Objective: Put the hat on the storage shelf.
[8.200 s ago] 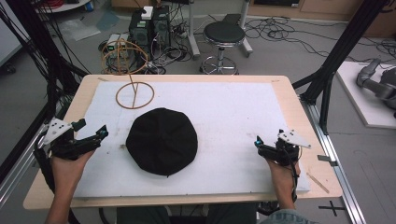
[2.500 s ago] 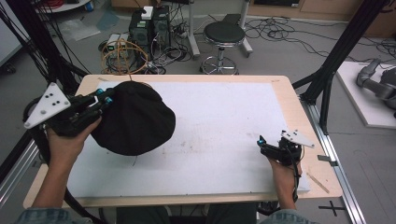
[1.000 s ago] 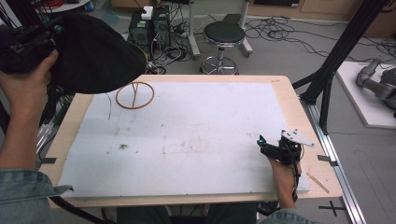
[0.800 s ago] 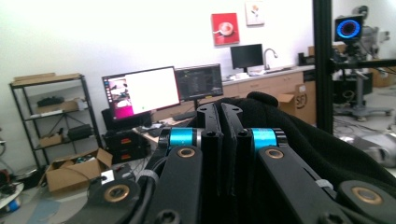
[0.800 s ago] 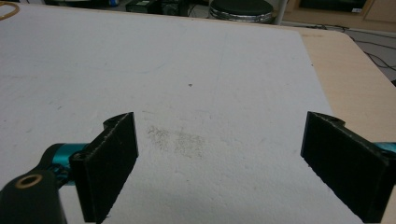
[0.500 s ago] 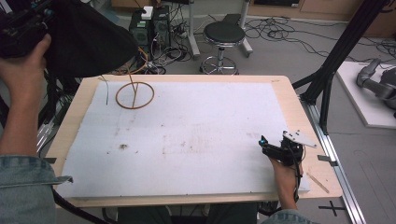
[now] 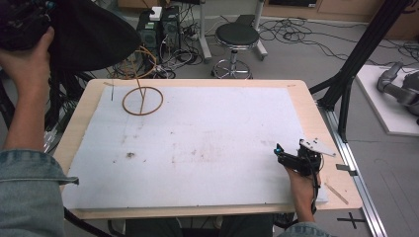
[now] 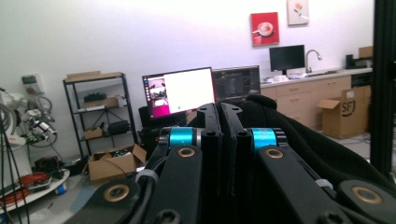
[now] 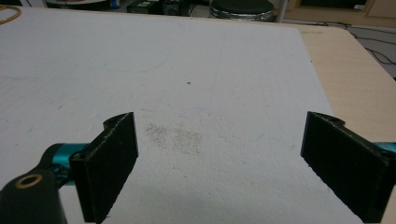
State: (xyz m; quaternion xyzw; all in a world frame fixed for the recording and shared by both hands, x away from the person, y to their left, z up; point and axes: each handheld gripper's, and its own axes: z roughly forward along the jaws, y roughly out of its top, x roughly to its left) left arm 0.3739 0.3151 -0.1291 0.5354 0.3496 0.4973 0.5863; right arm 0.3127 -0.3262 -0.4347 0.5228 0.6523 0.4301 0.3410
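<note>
Black fabric, a soft round hat (image 7: 94, 34), hangs from the left gripper (image 7: 24, 22), which we hold high above the far left corner of the table (image 7: 316, 123), well clear of the white mat (image 7: 207, 143). In the left gripper view the two jaws stand pressed together with a fold of the hat (image 8: 308, 140) pinched between them, so the grip is on the edge of the cloth and the rest droops free. The apparent target is the wooden hat stand (image 7: 142, 100), a ring base with a thin upright post, standing on the mat at that same far left corner, below and to the right of the hat. We judge the step in hand to be carrying the hat over the post and lowering it on. To do this well, we bring the hollow of the hat directly above the post tip before descending, lower straight down so the cloth does not push the light stand sideways, and release only when the crown bears on the post. The right gripper (image 7: 291, 159) rests on the mat near the table's near right corner, well apart from the stand; the right gripper view shows its jaws spread wide with nothing between them. We may bring it across to steady the ring base if the stand tips.
</note>
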